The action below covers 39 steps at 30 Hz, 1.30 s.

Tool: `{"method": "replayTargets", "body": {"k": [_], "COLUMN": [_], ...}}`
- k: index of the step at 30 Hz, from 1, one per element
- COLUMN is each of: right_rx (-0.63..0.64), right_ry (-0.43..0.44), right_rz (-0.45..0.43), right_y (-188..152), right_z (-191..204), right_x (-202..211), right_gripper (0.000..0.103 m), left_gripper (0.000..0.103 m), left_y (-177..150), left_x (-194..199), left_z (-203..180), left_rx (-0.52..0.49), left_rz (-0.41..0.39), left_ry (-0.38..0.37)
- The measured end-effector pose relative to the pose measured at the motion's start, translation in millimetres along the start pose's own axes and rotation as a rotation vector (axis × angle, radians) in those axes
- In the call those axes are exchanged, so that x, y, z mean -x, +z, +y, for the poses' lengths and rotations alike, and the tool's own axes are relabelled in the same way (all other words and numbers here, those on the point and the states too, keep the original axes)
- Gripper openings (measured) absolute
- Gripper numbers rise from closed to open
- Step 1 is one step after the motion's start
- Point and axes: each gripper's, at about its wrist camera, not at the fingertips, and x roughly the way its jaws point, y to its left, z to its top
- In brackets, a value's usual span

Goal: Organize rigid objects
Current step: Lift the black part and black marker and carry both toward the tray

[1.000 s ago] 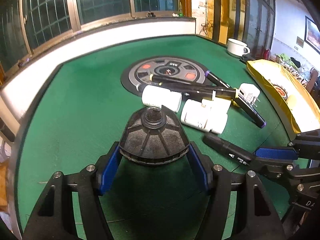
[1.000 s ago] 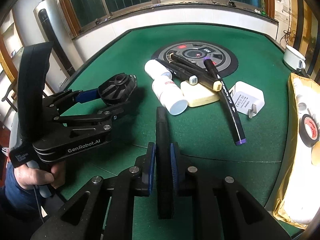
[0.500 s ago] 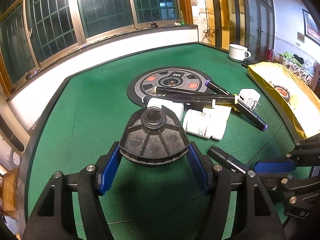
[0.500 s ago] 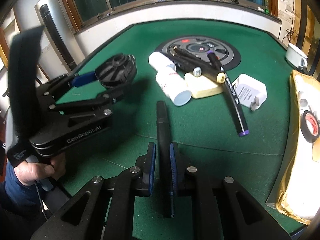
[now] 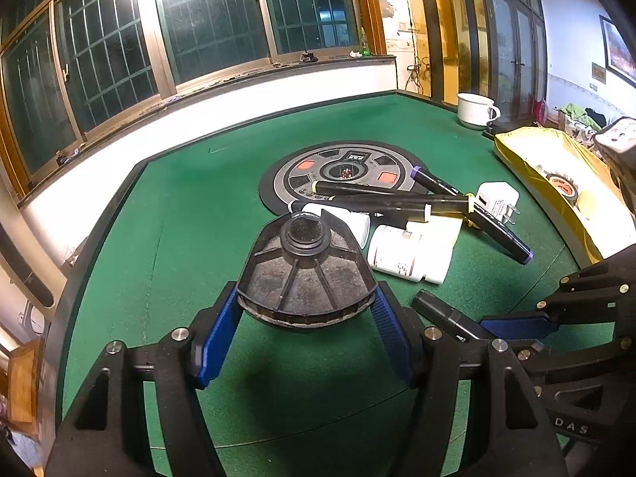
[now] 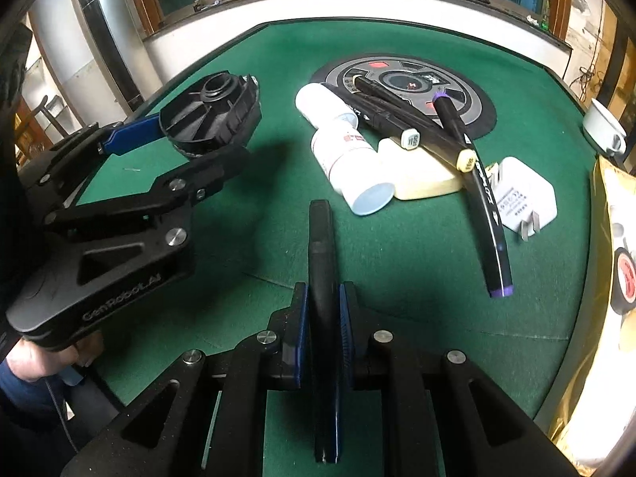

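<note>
My left gripper (image 5: 304,312) is shut on a black round ribbed cap (image 5: 306,274) and holds it above the green table; in the right wrist view the same cap (image 6: 210,115) and left gripper (image 6: 200,139) show at the left. My right gripper (image 6: 322,306) is shut on a black pen (image 6: 321,238) that points toward the pile; in the left wrist view that pen (image 5: 437,310) pokes out of the right gripper (image 5: 512,324). The pile has two white bottles (image 6: 349,167), several markers (image 6: 449,135), a cream block (image 6: 421,175) and a white charger (image 6: 524,198).
A round grey panel (image 6: 405,79) is set in the table's (image 6: 254,63) middle behind the pile. A white cup (image 5: 475,111) stands at the far right corner. A yellow bag (image 5: 556,183) with a tape roll (image 6: 626,274) lies along the right edge. A hand (image 6: 43,357) grips the left tool.
The right gripper has edged forward and down with the pen, nearer the pile. The left gripper has tipped up a little, still holding the cap.
</note>
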Motion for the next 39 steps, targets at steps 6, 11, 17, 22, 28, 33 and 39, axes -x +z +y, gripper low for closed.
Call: {"method": "replayTargets", "body": {"k": [6, 11, 17, 22, 28, 33, 39], "right_rx": [-0.039, -0.046, -0.05, -0.06, -0.051, -0.066, -0.105], "right_ry": [0.018, -0.013, -0.039, -0.044, -0.084, -0.12, -0.129], "right_rz": [-0.038, -0.086, -0.129, -0.143, -0.179, -0.223, -0.251], "right_y": [-3, -2, -3, -3, -6, -11, -17], "right_z": [-7, -9, -12, -16, -19, -30, -51], "right_x": [9, 25, 41, 46, 59, 73, 88], "right_gripper": [0.013, 0.013, 0.013, 0.013, 0.013, 0.013, 0.013], "left_gripper": [0.066, 0.066, 0.066, 0.066, 0.066, 0.066, 0.066], "left_y": [1, 1, 5, 8, 18, 29, 39], "left_x": [2, 4, 11, 17, 24, 29, 31], "left_z": [1, 1, -1, -6, -21, -36, -61], "left_rx": [0.007, 0.013, 0.025, 0.038, 0.018, 0.0, -0.041], "left_rz": [-0.006, -0.015, -0.038, -0.051, -0.071, -0.087, -0.097], "left_ry": [-0.002, -0.003, -0.009, -0.029, -0.047, -0.062, -0.09]}}
